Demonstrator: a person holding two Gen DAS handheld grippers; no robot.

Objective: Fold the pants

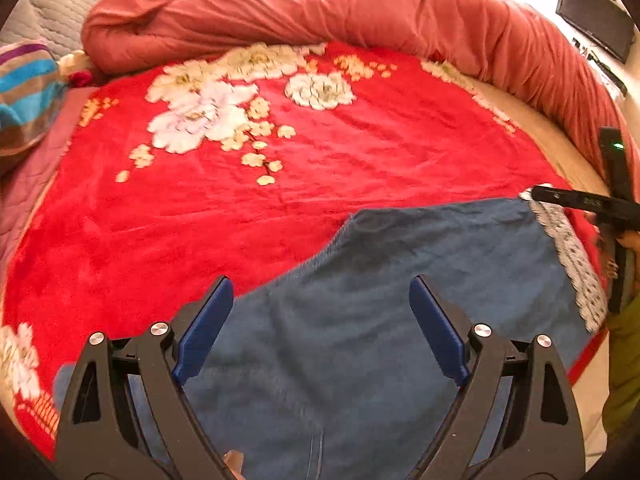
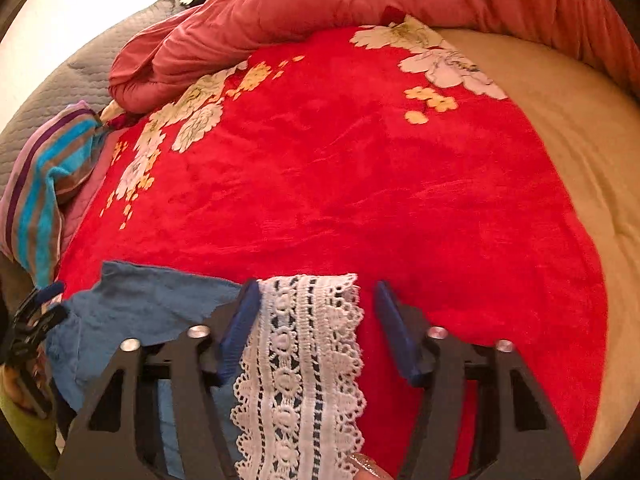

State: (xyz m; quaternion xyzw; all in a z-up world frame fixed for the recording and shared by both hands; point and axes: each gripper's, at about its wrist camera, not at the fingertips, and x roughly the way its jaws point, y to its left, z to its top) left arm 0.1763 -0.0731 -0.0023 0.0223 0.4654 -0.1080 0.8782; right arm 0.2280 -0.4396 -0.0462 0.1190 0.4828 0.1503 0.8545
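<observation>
The blue pants (image 1: pixel 400 320) lie flat on the red blanket (image 1: pixel 320 168), near its front edge. Their lace hem (image 2: pixel 300 360) sits between the wide right claw (image 2: pixel 316 328), not pinched. The left claw (image 1: pixel 320 320), also wide, hovers over the pants. Grip both layers before lifting.

Left gripper (image 1: pixel 322 328): jaws spread wide, blue pads (image 1: pixel 206 330) well apart, nothing clamped between them, pointing forward and down. Right gripper (image 2: pixel 316 332): jaws also spread, pads (image 2: pixel 240 330) apart, not closed on anything. A fingertip shows at the bottom edge of the right wrist view. Right gripper also visible at far right of left wrist view, blurred.
</observation>
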